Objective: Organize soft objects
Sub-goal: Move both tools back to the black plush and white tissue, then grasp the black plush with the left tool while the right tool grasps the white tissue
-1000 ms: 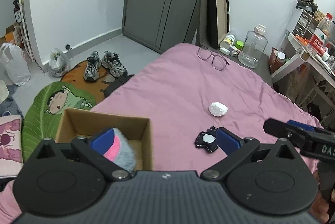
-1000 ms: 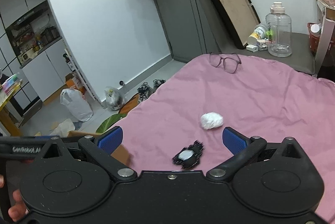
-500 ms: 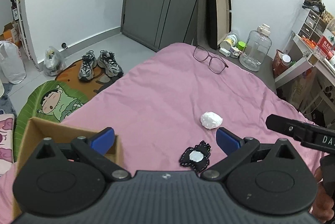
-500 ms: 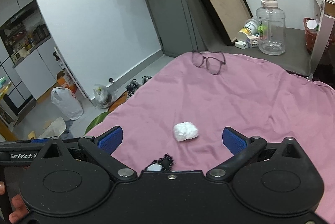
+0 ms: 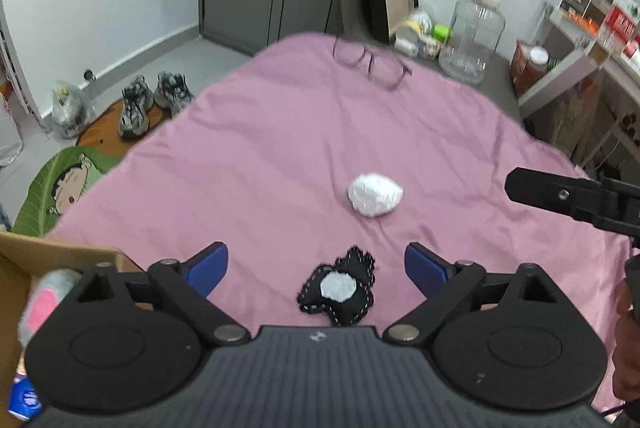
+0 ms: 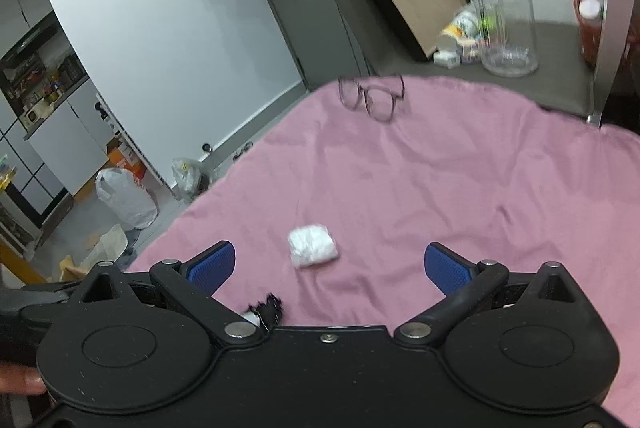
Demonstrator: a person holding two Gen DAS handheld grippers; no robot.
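A black soft patch with a white centre [image 5: 338,288] lies on the pink bedspread [image 5: 280,155], straight ahead between the blue pads of my left gripper [image 5: 316,264]. Its jaws are closing, and the pads do not touch the patch. A white crumpled soft lump [image 5: 374,193] rests farther up the bed. In the right wrist view the lump [image 6: 313,246] sits between the wide-apart pads of my right gripper [image 6: 330,264], untouched, and the black patch [image 6: 266,308] peeks out at the lower left. A grey-pink fluffy item [image 5: 46,298] lies in the cardboard box [image 5: 60,256].
Glasses [image 5: 370,61] lie at the far end of the bed. A clear water jug [image 5: 472,39] and small containers stand beyond it. Shoes [image 5: 152,99] and a green cartoon mat [image 5: 60,183] are on the floor at left. Shelves [image 5: 592,27] stand at right.
Both grippers moved forward and lower over the bed. The box slid off to the left of the left view. The black patch now lies centred between the left pads, which have narrowed slightly.
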